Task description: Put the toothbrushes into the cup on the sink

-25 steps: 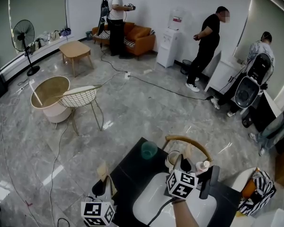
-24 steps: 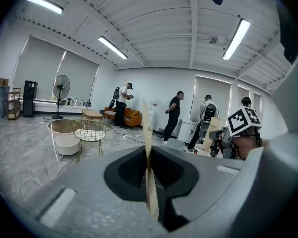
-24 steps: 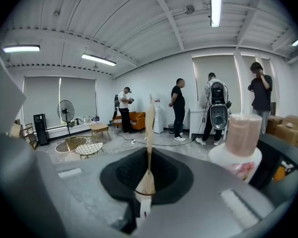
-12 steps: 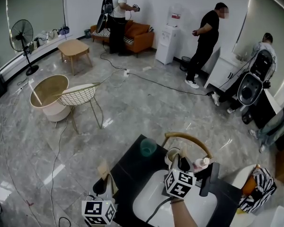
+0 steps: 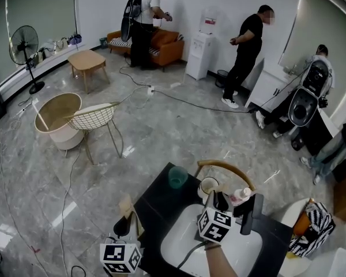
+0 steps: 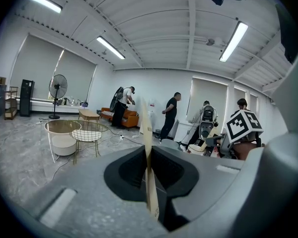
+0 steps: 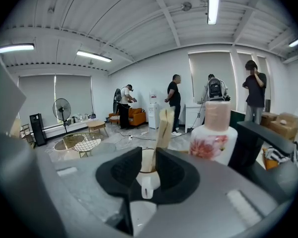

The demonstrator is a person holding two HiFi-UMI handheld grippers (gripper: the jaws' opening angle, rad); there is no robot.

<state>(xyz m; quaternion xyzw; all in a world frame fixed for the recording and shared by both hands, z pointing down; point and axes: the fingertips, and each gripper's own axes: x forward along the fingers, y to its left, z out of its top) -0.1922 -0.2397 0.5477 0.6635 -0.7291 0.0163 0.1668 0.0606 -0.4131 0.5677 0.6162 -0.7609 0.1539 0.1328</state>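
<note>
A white cup with a handle [image 5: 207, 184] stands on the black counter behind the sink basin [image 5: 179, 244]. In the right gripper view a beige toothbrush [image 7: 164, 125] leans inside this cup [image 7: 143, 185], just beyond my right gripper [image 7: 149, 155]. The jaws stand a little apart, and the cup shows through the gap beside the brush. My right gripper [image 5: 218, 201] hangs over the basin, pointing at the cup. My left gripper [image 5: 124, 228] is off the counter's left corner, shut on a second flat beige toothbrush [image 6: 148, 148] that stands upright [image 5: 127, 208].
A green cup [image 5: 177, 178], a flowered lotion bottle [image 5: 240, 196] and a black faucet [image 5: 245, 213] stand around the white cup. A wooden chair back [image 5: 228, 169] rises behind the counter. Wire chairs [image 5: 95, 120], floor cables and several people are farther off.
My right gripper has edged slightly left over the basin and stays pointed at the cup. My left gripper holds its place with its toothbrush.
</note>
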